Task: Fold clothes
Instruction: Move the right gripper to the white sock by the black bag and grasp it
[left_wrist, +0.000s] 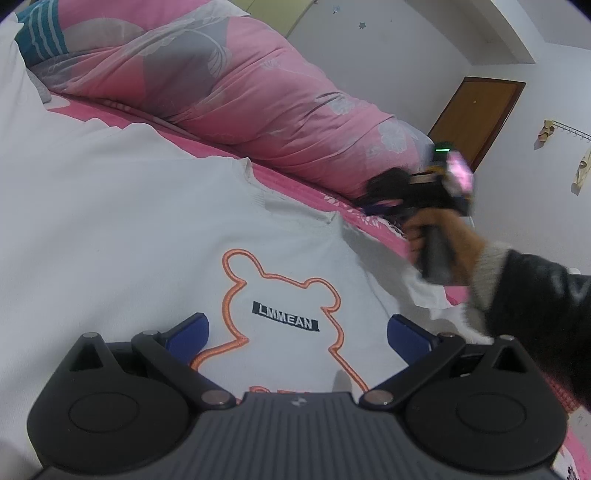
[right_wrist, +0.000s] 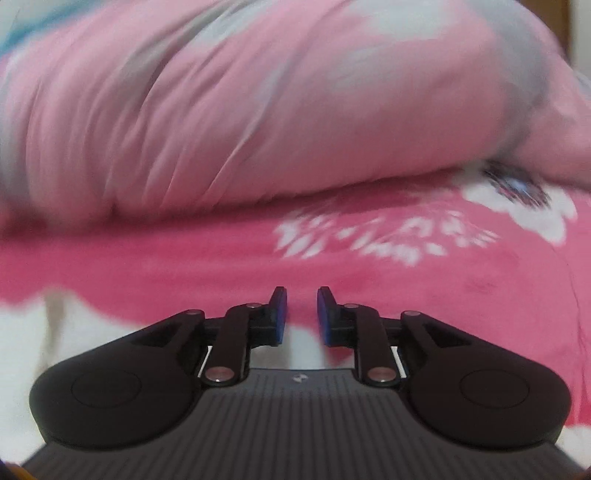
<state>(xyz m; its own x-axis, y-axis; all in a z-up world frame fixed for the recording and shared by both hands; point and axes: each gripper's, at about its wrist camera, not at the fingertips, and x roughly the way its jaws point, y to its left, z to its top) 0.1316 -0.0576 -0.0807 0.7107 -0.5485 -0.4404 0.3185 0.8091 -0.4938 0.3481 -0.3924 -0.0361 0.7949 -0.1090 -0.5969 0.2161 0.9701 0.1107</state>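
Your left tongs (left_wrist: 297, 329) gape empty over the white shirt (left_wrist: 147, 221) spread on the bed (right_wrist: 184, 266). Your right tongs (right_wrist: 302, 314), slightly parted and seemingly empty, hover past its shoulder. Next, pinch 1 edge to fold.

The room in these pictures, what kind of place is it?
Most likely a bedroom at home. A white shirt lies spread on a bed with a pink sheet, a rolled pink quilt lies behind it, and a brown door stands in the far wall.
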